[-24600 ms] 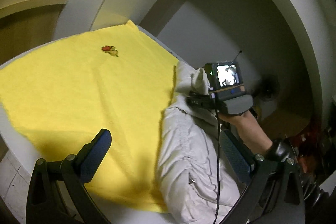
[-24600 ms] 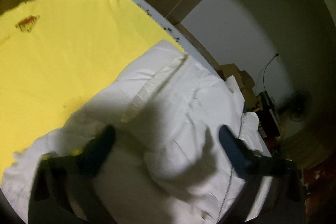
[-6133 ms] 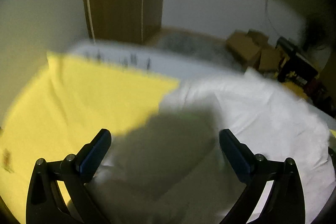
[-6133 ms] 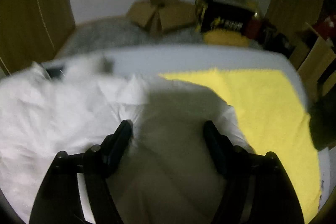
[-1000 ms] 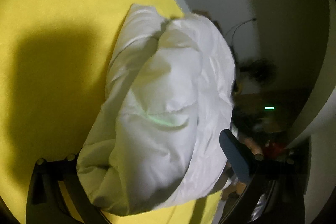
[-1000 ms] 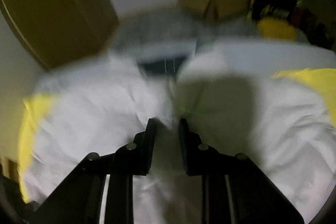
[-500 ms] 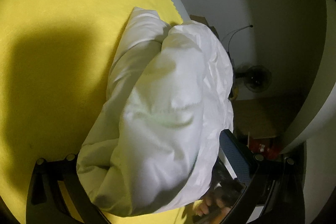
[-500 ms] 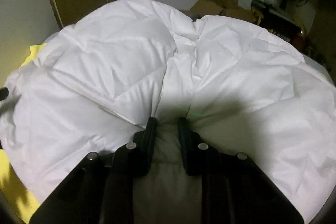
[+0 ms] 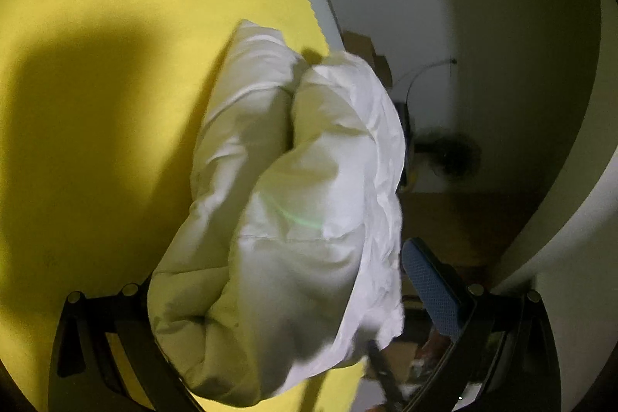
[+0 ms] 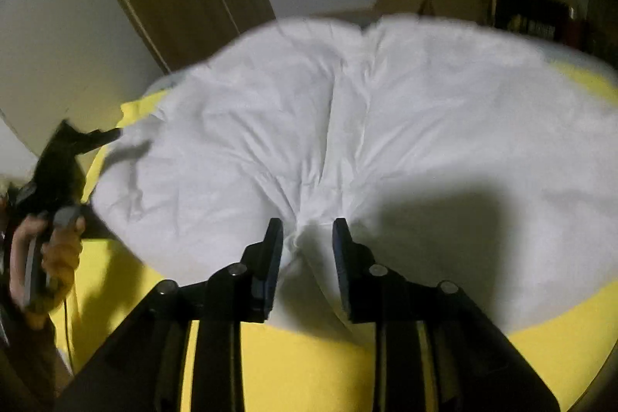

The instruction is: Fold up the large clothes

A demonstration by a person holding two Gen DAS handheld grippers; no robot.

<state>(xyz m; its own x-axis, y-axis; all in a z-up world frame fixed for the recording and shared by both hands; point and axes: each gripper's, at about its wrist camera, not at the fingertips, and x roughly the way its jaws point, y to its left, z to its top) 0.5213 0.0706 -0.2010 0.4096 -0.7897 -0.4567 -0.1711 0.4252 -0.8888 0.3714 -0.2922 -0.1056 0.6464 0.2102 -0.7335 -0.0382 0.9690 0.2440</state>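
So the biggest thing here is the yellow sheet [image 9: 116, 72] covering the bed, and the white puffy jacket [image 10: 347, 141] is lying on it as a fat folded bundle, off toward the edge of the bed where the room's wall shows behind it. It's pretty much doubled over on itself now, with a deep crease running down the middle in the right wrist view.

What just changed: half a second ago the right gripper [image 10: 307, 232] had a tuft of the jacket pinched tight in a narrow gap. Its jaws have just been opening, and now they stand a bit apart with a bunched ridge of fabric still sitting between them, looking looser than before. I'd read that as letting go after dragging that half across.

The left gripper [image 9: 270, 280] is spread wide, with the near end of the bundle bulging up between its fingers [image 9: 428, 280]. One finger is buried behind the cloth, so I can't tell if it's actually squeezing or just cradling. You can see the person's hand [image 10: 46, 250] on its handle from the other side.

My guess is this fold is basically down, and next comes tidying or pressing flat.
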